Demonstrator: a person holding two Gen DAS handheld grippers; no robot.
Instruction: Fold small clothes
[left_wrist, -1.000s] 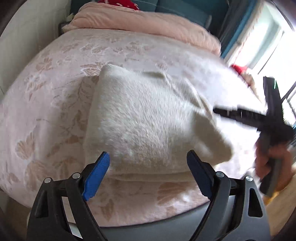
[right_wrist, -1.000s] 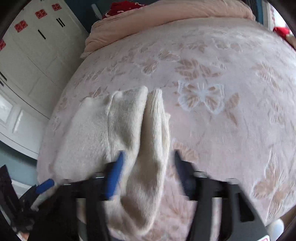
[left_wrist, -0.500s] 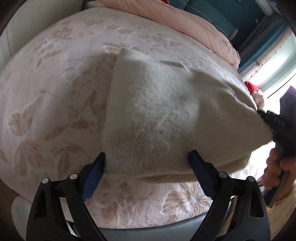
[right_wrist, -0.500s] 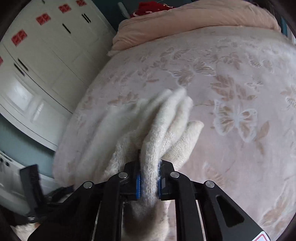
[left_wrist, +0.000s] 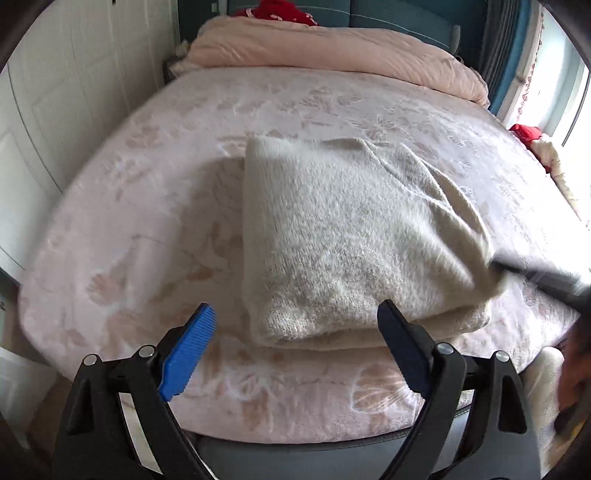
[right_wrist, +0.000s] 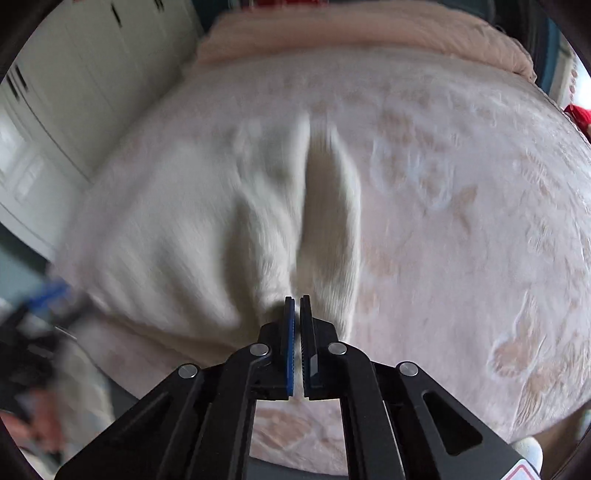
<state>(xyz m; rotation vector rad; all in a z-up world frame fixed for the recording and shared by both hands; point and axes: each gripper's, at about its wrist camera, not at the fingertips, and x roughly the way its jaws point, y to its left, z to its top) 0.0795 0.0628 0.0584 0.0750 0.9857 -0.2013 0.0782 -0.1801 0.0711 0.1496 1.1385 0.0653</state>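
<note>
A cream knitted sweater (left_wrist: 354, 243) lies folded into a thick, roughly square bundle on the pink floral bedspread (left_wrist: 140, 206), toward the near edge of the bed. Its layers stack visibly along the front edge, fuzzy and slightly uneven.

The left gripper (left_wrist: 295, 350) hangs just in front of that near edge with its jaws spread wide and nothing between them. Its blue ribbed pad (left_wrist: 188, 354) sits over bare bedspread to the left of the bundle, while the other finger (left_wrist: 402, 350) overlaps the sweater's front right part; whether it touches the knit I can't make out.

The right gripper (right_wrist: 297, 306) comes in from the sweater's right side. Its two blue pads are drawn almost together, and the knit bunches into ridges that run straight to the fingertips. The wrist view is smeared with motion, but a tuft of cream fabric seems to sit at the tips, so it looks pinched on the sweater's corner. From the left wrist view, that same tool shows only as a dark blur at the bundle's right corner (left_wrist: 546, 280).

Beyond the sweater, a rolled peach duvet (left_wrist: 332, 51) lies across the head of the bed, with something red (left_wrist: 280, 9) behind it. White cabinet doors (right_wrist: 74, 92) stand along the left side.
</note>
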